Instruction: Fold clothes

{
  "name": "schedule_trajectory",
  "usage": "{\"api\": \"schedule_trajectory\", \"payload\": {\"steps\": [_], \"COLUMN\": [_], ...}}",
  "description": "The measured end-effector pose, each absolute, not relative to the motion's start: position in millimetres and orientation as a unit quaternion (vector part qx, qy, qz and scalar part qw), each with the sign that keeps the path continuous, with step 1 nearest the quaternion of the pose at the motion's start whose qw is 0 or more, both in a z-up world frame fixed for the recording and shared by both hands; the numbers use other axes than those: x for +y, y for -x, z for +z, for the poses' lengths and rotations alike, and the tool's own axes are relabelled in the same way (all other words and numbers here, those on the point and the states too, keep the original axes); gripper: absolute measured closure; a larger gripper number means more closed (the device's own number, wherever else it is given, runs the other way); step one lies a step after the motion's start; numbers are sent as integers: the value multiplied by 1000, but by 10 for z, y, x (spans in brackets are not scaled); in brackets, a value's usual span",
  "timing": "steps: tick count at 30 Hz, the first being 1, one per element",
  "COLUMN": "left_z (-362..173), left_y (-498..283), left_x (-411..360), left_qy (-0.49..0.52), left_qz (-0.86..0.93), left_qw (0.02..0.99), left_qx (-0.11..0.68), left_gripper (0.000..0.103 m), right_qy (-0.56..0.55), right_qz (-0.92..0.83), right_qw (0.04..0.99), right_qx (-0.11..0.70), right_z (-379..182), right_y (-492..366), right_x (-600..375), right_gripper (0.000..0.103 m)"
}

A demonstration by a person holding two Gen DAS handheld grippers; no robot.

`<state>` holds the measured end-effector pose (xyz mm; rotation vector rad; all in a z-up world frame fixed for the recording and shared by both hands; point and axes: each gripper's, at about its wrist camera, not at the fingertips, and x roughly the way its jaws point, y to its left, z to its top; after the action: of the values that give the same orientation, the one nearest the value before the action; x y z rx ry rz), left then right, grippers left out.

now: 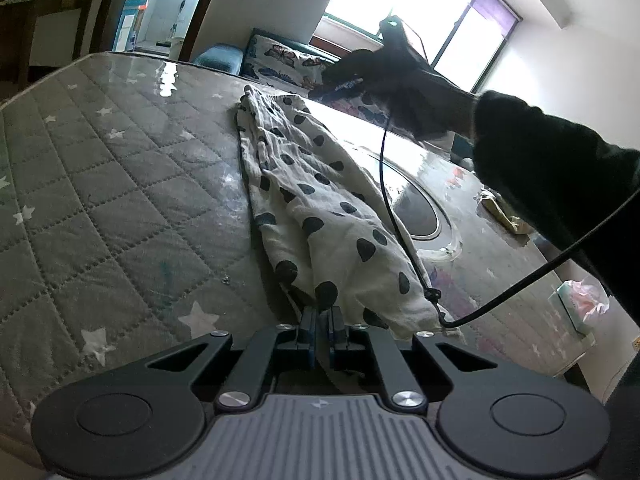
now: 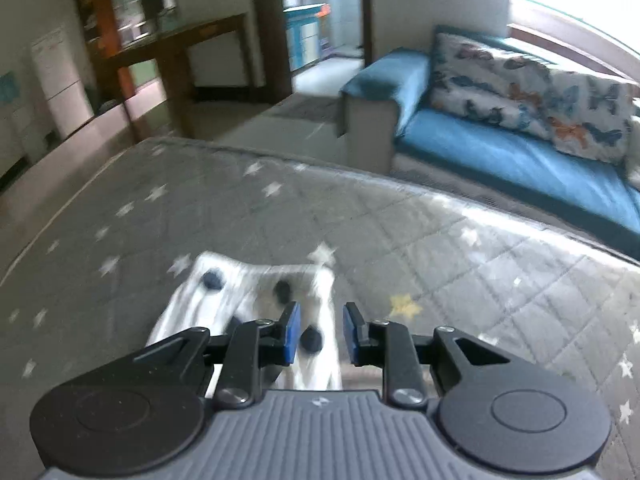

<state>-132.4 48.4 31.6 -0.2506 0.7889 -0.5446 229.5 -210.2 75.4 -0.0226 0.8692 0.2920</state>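
Polka-dot garment (image 1: 320,204) on quilted mat (image 1: 120,184), black cable (image 1: 390,184) draped across it.

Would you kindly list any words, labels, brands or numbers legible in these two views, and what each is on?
No text is readable.
Grey ribbed gripper housing: only a small emblem, no letters.
Pale tissue box: print too small to read.
White sheet on the far wall: too blurred to read.
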Motion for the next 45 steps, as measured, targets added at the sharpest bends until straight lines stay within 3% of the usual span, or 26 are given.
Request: {"api": "schedule_trajectory", "payload": {"steps": [7,19,27,29,33,35,45], "left_z": [292,347,436,469,535,548,462], "left_y": [1341,1364,1437,1460,1459,1420,1214], "left_x": [497,478,553,553,509,491,311], "left_qy": [123,121,130,127,126,128,118], "left_qz": [-256,-255,-252,-252,-262,-261,-259], "left_qw": [880,881,886,890,891,891,889], "left_qx": [382,380,366,360,348,348,359], "left_gripper": [96,95,83,74,70,63,63], "right_qy": [11,45,71,75,83,85,76], "right_qz": [148,190,175,173,168,173,202], "right_qw": [881,893,898,897,894,889,849], "right_qx": [450,406,397,399,407,415,483], "right_z": [640,1264,1654,1747,1933,2034,1583], "right_y": [-2118,-2027,-1895,-1831,-1710,-1628,-1354], "right_x": [-2170,-1833,-1813,-1834,-1882,-1894,-1576], "right_gripper": [82,81,81,81,81,81,81]}}
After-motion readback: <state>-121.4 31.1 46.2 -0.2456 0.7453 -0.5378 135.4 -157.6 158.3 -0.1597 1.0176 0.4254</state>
